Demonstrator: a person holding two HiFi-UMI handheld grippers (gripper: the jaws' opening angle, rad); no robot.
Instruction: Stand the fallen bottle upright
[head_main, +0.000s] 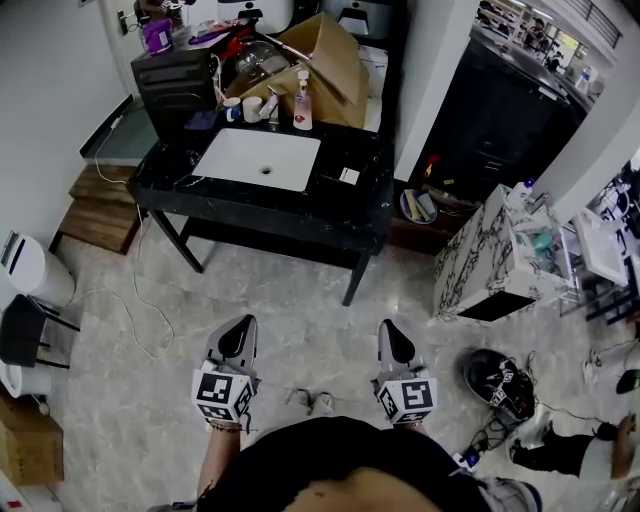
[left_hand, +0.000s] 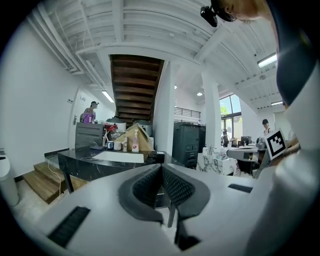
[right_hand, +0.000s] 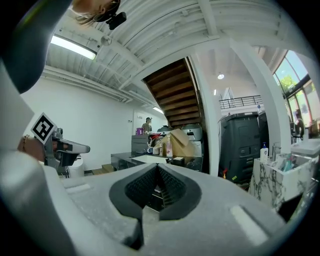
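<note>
The left gripper (left_hand: 161, 168) has its jaws pressed tight together with nothing in them, and the right gripper (right_hand: 156, 168) has its jaws shut tight the same way (both are held low in front of the person, side by side). The bottle (head_main: 302, 101) is well away from them on the black table (head_main: 262, 216). It sits just behind the white sink (head_main: 250, 160), next to the brown box (head_main: 336, 56), and it looks like it stands up straight.
</note>
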